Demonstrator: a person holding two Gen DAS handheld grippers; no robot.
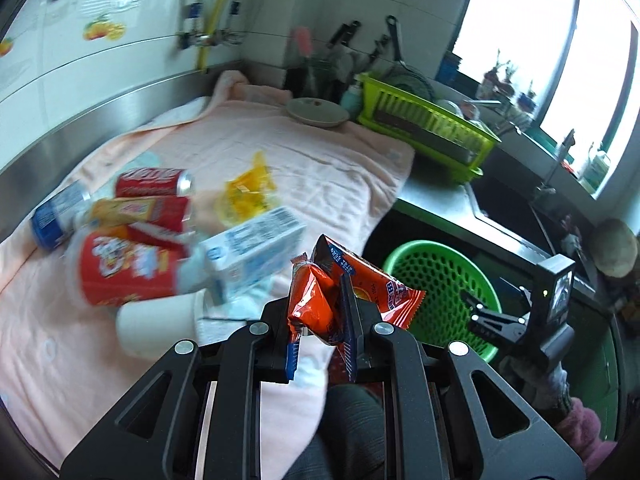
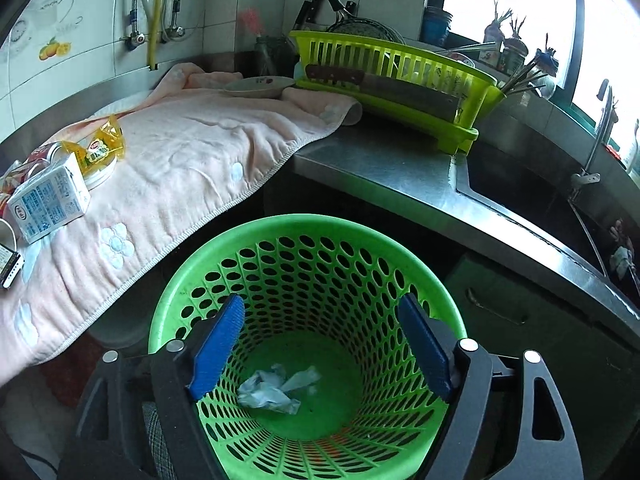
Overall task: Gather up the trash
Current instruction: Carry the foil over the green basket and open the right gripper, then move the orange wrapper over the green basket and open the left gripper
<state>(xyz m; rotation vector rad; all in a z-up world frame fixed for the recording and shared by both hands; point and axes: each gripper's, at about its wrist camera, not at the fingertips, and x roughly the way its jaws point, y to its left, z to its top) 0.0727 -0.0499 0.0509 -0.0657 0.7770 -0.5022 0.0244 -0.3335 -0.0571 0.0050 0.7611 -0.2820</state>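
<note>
Your left gripper [image 1: 320, 312] is pinching the orange snack wrapper [image 1: 316, 300]; the green basket [image 1: 440, 276] sits ahead-right (right gripper [image 2: 320, 344] gaping, empty). Releasing early risks missing the rim.

Orange wrapper [image 1: 310, 300] with blue ends; green perforated basket [image 2: 280, 228]; pale pink towel [image 2: 192, 148] with white flower patches; red cans [image 1: 154, 182]; blue-and-white carton [image 2: 48, 200]; lime dish rack [image 2: 400, 68].
</note>
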